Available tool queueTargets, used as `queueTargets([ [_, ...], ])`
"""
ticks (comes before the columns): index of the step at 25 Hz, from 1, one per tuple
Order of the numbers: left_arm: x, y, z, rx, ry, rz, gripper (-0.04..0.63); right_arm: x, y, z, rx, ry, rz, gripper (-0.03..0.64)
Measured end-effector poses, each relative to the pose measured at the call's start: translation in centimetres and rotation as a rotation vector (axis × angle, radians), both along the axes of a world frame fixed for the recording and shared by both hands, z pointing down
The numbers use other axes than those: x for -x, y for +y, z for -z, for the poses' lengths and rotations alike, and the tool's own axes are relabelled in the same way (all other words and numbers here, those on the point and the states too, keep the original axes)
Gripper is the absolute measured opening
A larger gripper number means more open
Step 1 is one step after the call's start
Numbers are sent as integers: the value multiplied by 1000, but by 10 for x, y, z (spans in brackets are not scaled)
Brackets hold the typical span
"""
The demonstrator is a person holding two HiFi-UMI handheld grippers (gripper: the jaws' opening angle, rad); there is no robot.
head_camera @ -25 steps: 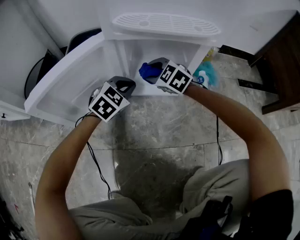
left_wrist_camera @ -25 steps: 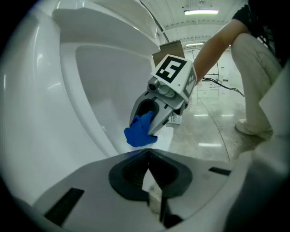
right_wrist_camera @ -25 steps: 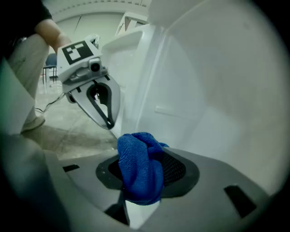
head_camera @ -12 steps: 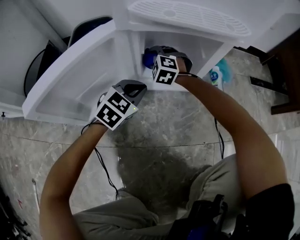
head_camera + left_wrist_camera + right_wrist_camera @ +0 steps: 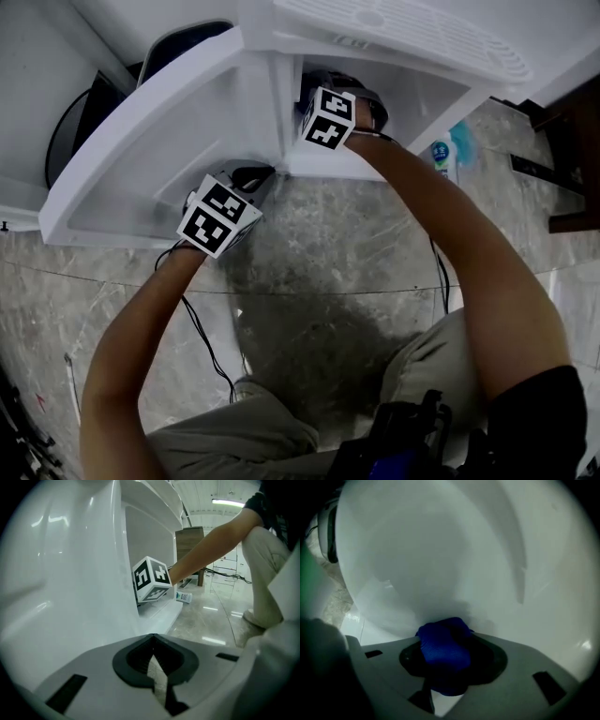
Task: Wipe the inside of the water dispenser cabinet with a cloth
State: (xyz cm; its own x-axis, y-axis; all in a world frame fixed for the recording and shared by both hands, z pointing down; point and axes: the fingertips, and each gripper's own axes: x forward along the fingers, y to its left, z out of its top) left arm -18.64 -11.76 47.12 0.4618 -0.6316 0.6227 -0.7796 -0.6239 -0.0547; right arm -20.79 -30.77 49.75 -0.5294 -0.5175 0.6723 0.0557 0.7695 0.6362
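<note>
The white water dispenser's lower cabinet (image 5: 394,94) stands open, its door (image 5: 150,150) swung out to the left. My right gripper (image 5: 336,86) reaches into the cabinet, shut on a bunched blue cloth (image 5: 443,648). The cloth presses against the cabinet's white inner wall (image 5: 454,555). In the head view the cloth is hidden behind the gripper's marker cube. My left gripper (image 5: 255,178) sits low by the hinge side of the door, shut with nothing in it (image 5: 154,667). Whether it touches the door I cannot tell.
A drip grille (image 5: 422,37) tops the cabinet opening. A small bottle with a blue label (image 5: 442,155) lies on the marble floor right of the dispenser. Dark wooden furniture (image 5: 572,159) stands at the far right, and cables (image 5: 202,337) trail across the floor by my knees.
My right gripper has gone deeper into the cabinet with the cloth, which no longer shows in the head view. My left gripper has dropped lower toward the door's hinge edge.
</note>
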Motion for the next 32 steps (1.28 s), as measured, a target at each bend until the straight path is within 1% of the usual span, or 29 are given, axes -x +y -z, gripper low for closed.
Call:
queueTargets([
  [2,-1,-5,-2,0,-3,0,5,-2,12,1,4,-5,24,143],
  [5,-9,-15,1,-9,20,-5,5,-4,32,-1,-2,-1,69,143],
  [9,-24,-25,8,-24,29,-26,5,-2,31,-3,5,7,90,143],
  [12,-35,-29,12,-28,31,-39,5,1,14,-4,14,28,67,143],
  [16,-37,-31,19,-40,35,-35,5,5,2,-1,63,19,32,144],
  [20,-34,-29,17,-39,19,-39,5,-1,19,-1,48,21,53,144],
  [23,-32,-29,14,-33,13,-37,5,-4,39,-1,75,10,72,144],
  [27,-33,-29,16,-36,18,-38,5,-3,28,-2,134,-19,11,144],
  [32,-34,-28,20,-35,20,-33,5,2,-1,-1,158,-33,-63,144],
])
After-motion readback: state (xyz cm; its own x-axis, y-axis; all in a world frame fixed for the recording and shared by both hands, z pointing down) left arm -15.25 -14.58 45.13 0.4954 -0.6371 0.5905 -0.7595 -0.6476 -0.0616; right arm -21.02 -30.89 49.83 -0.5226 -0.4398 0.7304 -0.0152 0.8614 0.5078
